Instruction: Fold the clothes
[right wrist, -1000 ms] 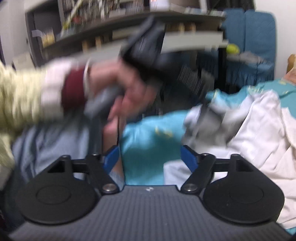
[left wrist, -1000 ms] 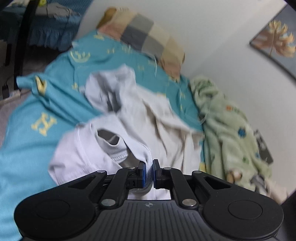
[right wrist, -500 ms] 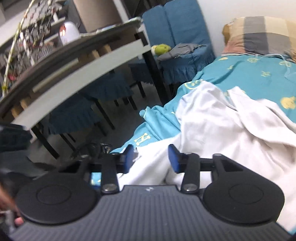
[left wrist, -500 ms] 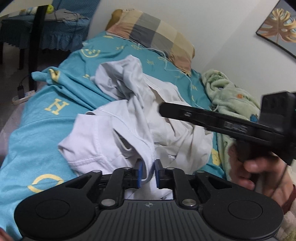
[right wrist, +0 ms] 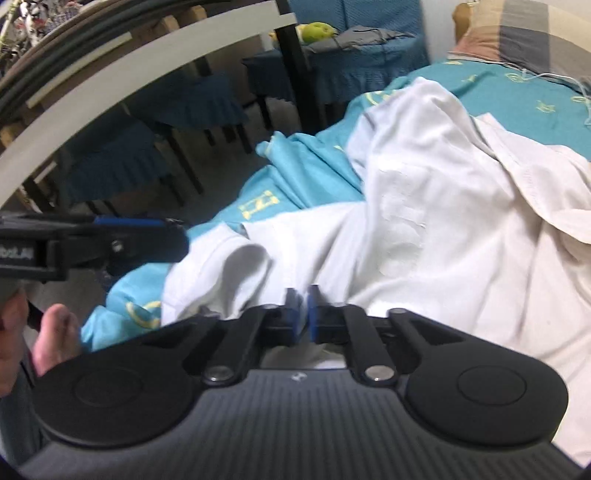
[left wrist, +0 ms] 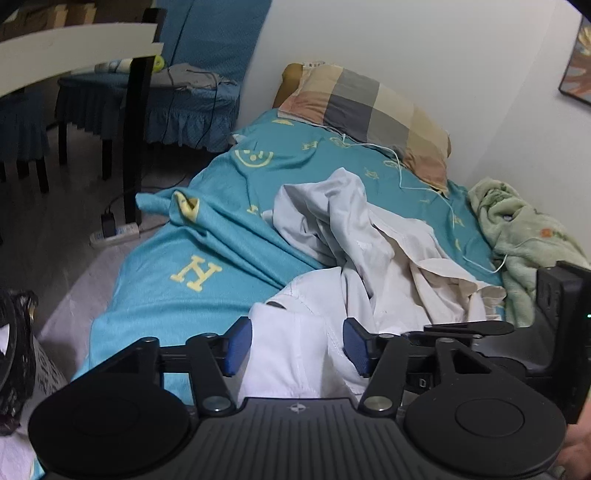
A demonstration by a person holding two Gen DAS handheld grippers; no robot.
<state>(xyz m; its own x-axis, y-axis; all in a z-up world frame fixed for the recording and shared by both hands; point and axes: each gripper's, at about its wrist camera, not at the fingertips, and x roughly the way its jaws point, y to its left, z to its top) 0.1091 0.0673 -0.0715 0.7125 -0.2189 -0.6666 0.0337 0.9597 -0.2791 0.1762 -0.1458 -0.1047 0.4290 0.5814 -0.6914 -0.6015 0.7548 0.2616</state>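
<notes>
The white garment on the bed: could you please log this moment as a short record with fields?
garment: white garment, crumpled, unfolded
surface: teal bedsheet with yellow print
left tool: open, fabric between its blue pads but not pinched
right tool: shut on white garment at its near edge
beside: checked pillow at the head; green blanket by the wall

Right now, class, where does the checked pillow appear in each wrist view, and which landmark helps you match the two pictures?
Left wrist view: the checked pillow lies upper centre, at the bed's head against the wall.
Right wrist view: the checked pillow is cut off in the top right corner.
Shared landmark: the white shirt on the teal sheet.
</notes>
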